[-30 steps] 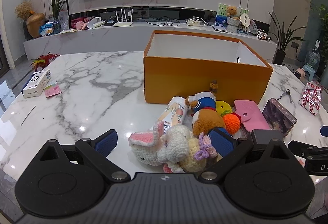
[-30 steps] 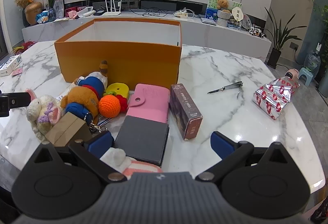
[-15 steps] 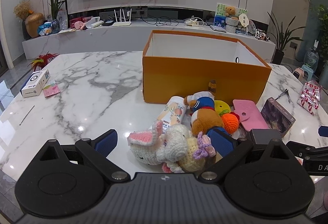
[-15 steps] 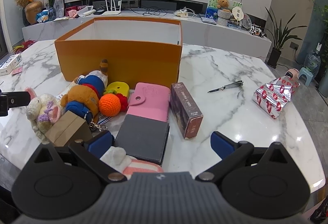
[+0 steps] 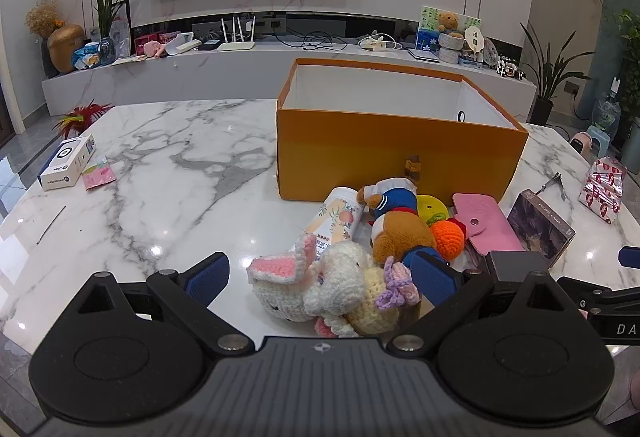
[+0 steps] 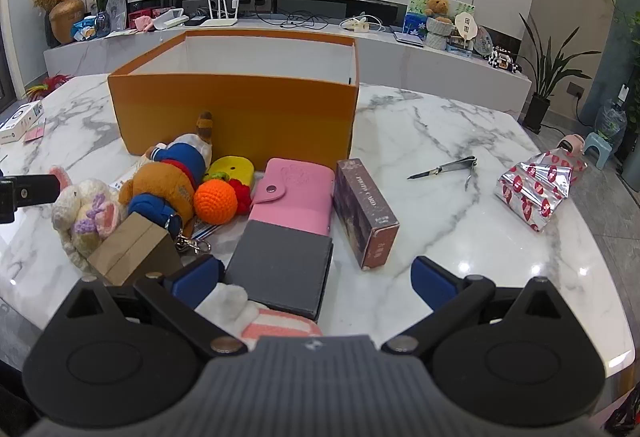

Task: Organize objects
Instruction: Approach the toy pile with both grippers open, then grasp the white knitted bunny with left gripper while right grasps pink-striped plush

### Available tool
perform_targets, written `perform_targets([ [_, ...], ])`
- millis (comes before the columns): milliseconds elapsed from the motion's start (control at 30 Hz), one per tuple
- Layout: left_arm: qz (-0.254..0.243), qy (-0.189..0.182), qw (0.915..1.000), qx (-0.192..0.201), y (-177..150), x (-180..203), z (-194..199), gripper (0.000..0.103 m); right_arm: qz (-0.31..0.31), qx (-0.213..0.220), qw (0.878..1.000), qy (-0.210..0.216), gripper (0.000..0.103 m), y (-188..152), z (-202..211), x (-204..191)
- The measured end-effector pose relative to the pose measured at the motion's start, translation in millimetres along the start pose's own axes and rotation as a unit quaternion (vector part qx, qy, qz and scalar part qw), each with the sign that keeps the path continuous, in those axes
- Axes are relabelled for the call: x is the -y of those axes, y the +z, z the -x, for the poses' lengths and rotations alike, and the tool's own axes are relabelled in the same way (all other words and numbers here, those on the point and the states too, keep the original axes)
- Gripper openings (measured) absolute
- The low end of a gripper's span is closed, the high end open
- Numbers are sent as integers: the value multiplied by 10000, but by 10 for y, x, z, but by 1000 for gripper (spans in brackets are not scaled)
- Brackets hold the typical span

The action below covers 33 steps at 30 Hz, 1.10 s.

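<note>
An open orange box [image 5: 400, 153] [image 6: 236, 113] stands on the marble table, and what shows of its inside is empty. In front of it lies a heap: a white crochet bunny [image 5: 320, 287] [image 6: 86, 211], a brown plush in blue [image 5: 396, 225] [image 6: 168, 181], an orange ball [image 6: 215, 202], a pink wallet [image 6: 296, 195], a grey case [image 6: 284, 267], a dark card box [image 6: 366, 213] and a white tube [image 5: 334, 223]. My left gripper [image 5: 318, 277] is open, its fingers on either side of the bunny. My right gripper [image 6: 316, 277] is open over the grey case.
A white carton [image 5: 68, 162] and pink packet [image 5: 98, 177] lie far left. Nail clippers [image 6: 444, 170] and a foil bag [image 6: 534, 189] lie right. A brown cardboard box [image 6: 134, 249] and a pink striped item [image 6: 276, 321] sit near the front edge. A TV bench stands behind.
</note>
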<state>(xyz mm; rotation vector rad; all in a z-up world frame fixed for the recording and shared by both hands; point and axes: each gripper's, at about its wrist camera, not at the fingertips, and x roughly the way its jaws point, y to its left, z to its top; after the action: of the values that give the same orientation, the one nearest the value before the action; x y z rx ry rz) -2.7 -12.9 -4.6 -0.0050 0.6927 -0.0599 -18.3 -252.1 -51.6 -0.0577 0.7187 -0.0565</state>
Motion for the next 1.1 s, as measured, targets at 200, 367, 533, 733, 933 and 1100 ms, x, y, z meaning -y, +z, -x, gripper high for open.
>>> perform_targets([
  [200, 5, -5, 10000, -1, -1, 2, 0, 103, 3, 0, 10000, -1, 102, -3, 0, -1],
  [367, -15, -2, 10000, 0, -5, -14, -13, 103, -10, -3, 10000, 11, 102, -3, 1, 3],
  [533, -146, -82, 9999, -24, -37, -102, -64, 103, -69, -98, 9997, 206, 102, -23, 4, 26],
  [733, -70, -279, 9994, -216, -74, -241, -186, 103, -14, -180, 9992, 358, 102, -48, 29, 28],
  [933, 572, -585, 9956, -450, -86, -345, -324, 103, 19, -229, 9990, 383, 102, -60, 30, 48],
  [1100, 1578, -654, 9820, -806, -48, -449, -472, 103, 60, -293, 9987, 409, 102, -81, 28, 10],
])
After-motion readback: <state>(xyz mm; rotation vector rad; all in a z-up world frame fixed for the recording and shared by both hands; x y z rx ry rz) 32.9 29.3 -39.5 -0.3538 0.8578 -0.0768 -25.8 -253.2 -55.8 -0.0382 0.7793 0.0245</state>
